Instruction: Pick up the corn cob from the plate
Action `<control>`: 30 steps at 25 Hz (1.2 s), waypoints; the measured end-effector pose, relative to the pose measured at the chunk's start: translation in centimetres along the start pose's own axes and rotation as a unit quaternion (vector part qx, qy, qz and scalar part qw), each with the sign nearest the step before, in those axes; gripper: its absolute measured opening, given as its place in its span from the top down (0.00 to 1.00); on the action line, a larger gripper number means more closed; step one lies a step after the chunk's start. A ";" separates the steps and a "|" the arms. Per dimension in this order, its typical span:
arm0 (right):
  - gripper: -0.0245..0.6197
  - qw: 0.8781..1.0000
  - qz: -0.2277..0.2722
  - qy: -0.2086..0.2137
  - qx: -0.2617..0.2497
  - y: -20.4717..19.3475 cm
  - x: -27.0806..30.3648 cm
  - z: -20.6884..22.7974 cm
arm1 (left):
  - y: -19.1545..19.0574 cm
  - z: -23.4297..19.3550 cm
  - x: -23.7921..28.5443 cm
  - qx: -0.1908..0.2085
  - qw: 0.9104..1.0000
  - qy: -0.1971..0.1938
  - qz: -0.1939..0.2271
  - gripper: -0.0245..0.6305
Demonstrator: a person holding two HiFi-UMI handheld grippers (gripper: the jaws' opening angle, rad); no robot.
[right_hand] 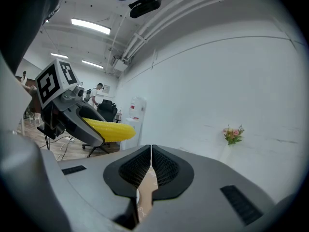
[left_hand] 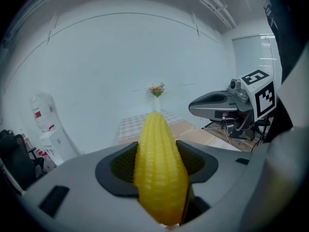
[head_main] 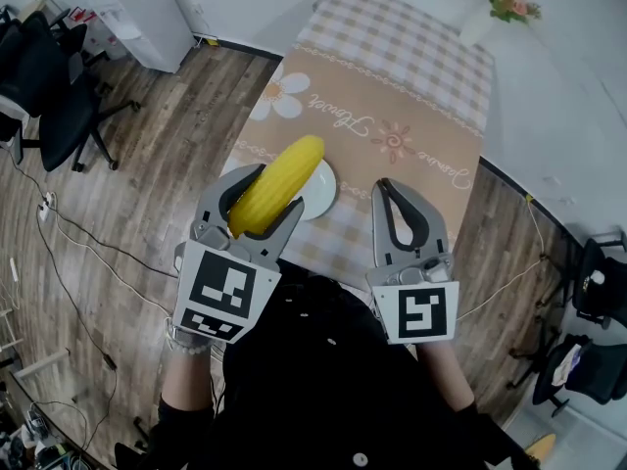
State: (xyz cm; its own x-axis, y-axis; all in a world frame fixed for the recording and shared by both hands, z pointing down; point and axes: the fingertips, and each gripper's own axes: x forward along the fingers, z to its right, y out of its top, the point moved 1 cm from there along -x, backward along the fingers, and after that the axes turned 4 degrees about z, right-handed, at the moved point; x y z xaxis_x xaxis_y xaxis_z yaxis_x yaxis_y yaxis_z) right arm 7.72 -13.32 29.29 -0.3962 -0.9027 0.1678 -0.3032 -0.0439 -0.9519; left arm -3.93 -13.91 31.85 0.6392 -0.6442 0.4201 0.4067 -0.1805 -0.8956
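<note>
While left tongs (head_main: 257, 204) clamp the corn cob (head_main: 284, 174) above the plate (head_main: 323, 196) and right tongs (head_main: 392, 192) sit closed, empty, the cob's rounded, overhanging length could slip free.

Wood floor (head_main: 147, 184), white walls (left_hand: 120, 57), black office chairs (head_main: 49, 96).

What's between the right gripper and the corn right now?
Nothing solid; head view shows just plate and tablecloth below the gap from right gripper to corn cob.
</note>
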 end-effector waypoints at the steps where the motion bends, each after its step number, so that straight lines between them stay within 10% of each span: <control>1: 0.89 1.000 0.000 0.000 0.000 0.0 0.0 0.0 | 0.0 0.0 0.1 0.000 1.000 -0.001 0.000 0.57; 30: 0.89 1.000 -0.015 0.002 -0.004 -0.2 0.7 -0.4 | -0.2 -0.5 0.6 0.004 1.000 -0.015 -0.006 0.57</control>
State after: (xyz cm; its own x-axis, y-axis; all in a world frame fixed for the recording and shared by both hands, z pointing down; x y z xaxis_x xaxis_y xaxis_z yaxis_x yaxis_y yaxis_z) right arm 7.17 -13.79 29.73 -0.3909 -0.8991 0.1967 -0.3225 -0.0664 -0.9442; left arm -3.93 -14.61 32.21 0.6535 -0.6200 0.4343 0.4190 -0.1815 -0.8896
